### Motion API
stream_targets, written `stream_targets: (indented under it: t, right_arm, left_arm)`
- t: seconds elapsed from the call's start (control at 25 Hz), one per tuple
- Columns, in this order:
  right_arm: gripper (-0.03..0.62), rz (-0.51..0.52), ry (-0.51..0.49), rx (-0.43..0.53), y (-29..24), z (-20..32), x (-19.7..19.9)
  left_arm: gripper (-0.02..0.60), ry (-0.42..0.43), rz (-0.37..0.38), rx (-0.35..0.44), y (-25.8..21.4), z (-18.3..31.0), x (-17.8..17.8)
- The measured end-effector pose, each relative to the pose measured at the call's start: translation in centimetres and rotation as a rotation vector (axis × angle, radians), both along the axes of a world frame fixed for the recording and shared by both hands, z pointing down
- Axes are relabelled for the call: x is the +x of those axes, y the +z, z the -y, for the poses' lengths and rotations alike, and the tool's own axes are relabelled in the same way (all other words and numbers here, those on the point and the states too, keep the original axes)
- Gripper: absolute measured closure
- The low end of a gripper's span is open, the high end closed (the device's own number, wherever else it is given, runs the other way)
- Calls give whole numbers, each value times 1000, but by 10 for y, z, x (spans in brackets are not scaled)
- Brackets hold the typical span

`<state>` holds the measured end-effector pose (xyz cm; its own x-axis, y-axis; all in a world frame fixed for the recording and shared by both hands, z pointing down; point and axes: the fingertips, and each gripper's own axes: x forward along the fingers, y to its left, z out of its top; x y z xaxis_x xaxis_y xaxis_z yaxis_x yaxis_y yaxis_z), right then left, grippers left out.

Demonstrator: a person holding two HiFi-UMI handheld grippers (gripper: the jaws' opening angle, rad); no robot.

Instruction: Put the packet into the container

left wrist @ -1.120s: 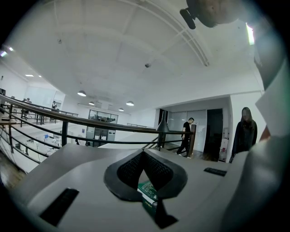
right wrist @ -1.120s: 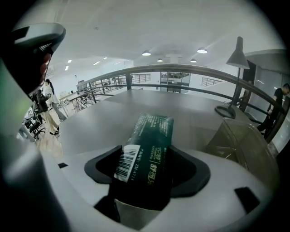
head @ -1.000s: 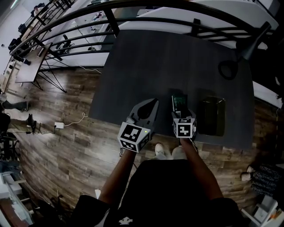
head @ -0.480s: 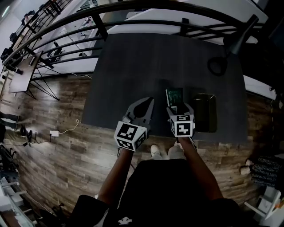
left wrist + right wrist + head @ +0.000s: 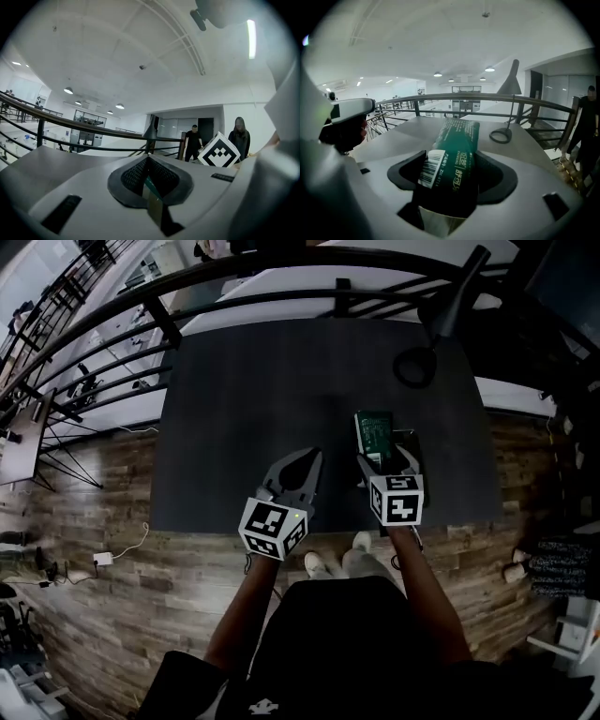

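– Right gripper point(image 5: 452, 174) first: how did its jaws stand?

– Clenched on the packet point(image 5: 457, 140). In the right gripper view the 2 dark pads pressed the green packet from either side near its lower end. The rest of it stuck out forward past the jaw tips, with a white barcode label point(image 5: 432, 168) on the left of its face.

– And from the head view?

– The right gripper point(image 5: 386, 457) held the packet point(image 5: 373, 432) over the near right part of the dark table point(image 5: 262, 381), its long axis pointing away from the person.

– Where was the container point(image 5: 410, 440)?

– Just beside the packet, on its right. It was dark, and the gripper covered most of it, so only its far end showed. The packet was not inside it. Whether the 2 touched I could not tell.

– What about the left gripper point(image 5: 312, 457)?

– Closed and empty. Its own view showed the left gripper point(image 5: 149, 180) with its pads meeting and nothing between them. It hung over the table's near edge, left of the right gripper and apart from it.

– Further out?

– 1 black stand point(image 5: 417, 362) with a ring foot stood at the far right of the table. A dark railing point(image 5: 342, 296) ran behind the table, and wooden floor point(image 5: 94, 493) lay to the left. 2 people point(image 5: 192, 143) stood far off in the left gripper view.
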<state>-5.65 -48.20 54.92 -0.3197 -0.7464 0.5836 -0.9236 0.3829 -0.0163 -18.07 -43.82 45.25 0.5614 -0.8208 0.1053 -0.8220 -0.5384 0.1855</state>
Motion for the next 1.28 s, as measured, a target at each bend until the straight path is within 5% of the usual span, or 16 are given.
stream_targets:
  t: [0.44,1.28]
  right_arm:
    - [269,-30,83,-48,3,-10,93]
    - [267,-41,16,-174,63,-29,98]
  left_arm:
    - [583,125,-21,-6,-2,9,78]
    - [583,88,2,-19,-1,9,98]
